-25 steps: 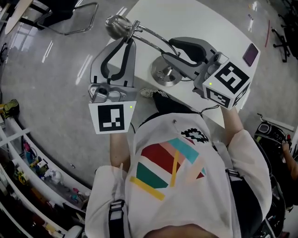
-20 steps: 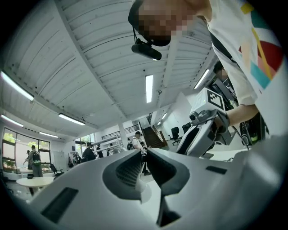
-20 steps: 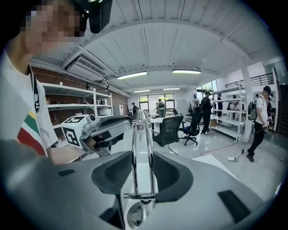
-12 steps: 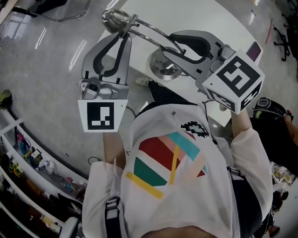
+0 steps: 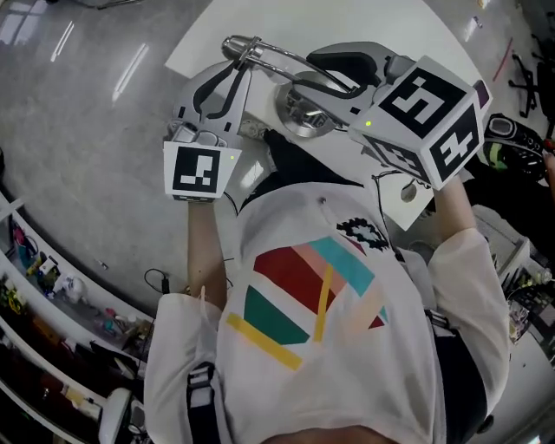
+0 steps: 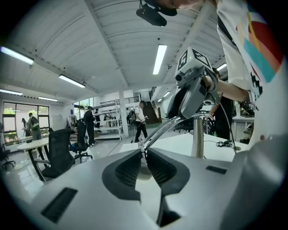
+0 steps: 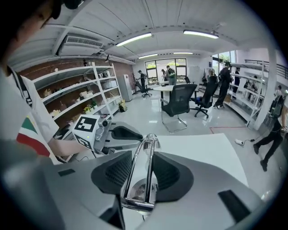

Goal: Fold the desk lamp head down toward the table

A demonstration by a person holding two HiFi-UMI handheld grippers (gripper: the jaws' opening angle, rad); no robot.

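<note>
A chrome desk lamp stands on the white table (image 5: 381, 26), with its round base (image 5: 299, 108) near the front edge. Its twin-rod arm (image 5: 282, 59) slopes out to the small lamp head (image 5: 236, 43) at the table's left corner. My left gripper (image 5: 236, 71) is shut on the lamp head's joint (image 6: 143, 150). My right gripper (image 5: 323, 76) is shut across the twin-rod arm (image 7: 139, 170), above the base (image 7: 138, 192). The left gripper view shows the lamp's post (image 6: 196, 139) and the right gripper (image 6: 193, 87) beyond.
A black cable (image 5: 401, 186) hangs off the table's near edge. Grey floor lies to the left, and cluttered shelves (image 5: 35, 286) line the lower left. Office chairs (image 7: 180, 101) and people (image 6: 140, 119) stand far off in the room.
The lamp head and my left gripper have shifted right, closer over the table's corner. The arm now lies flatter. Both grippers have kept their hold.
</note>
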